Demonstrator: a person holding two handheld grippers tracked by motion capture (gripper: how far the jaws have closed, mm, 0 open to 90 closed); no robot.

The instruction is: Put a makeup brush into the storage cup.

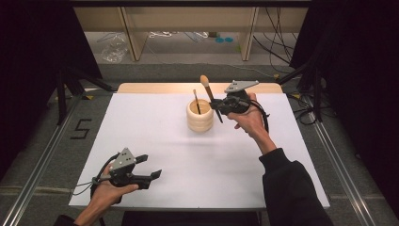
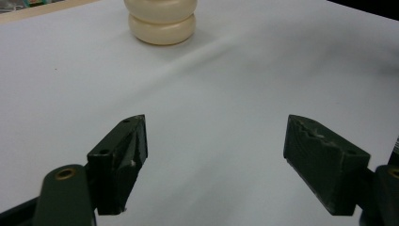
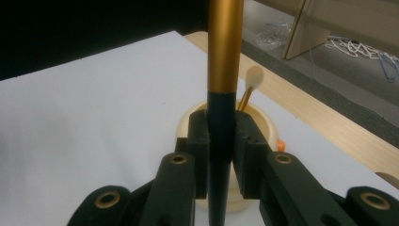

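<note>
We see right gripper [image 1: 221, 107] fingers clamped on dark handle of makeup brush [image 1: 207, 91], held upright just beside cream holder [image 1: 199, 116], ready for dropping in. Second brush [image 1: 196, 101] stands inside holder. Left gripper [image 1: 149, 168] fingers wide apart, empty, waiting well apart from holder over tabletop [image 1: 155, 132].

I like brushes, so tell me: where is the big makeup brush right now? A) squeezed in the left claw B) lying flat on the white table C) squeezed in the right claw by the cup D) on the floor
C: the right claw is shut on the dark handle of the big brush, holding it beside the cream cup, while the left claw stands open with nothing in it.
</note>
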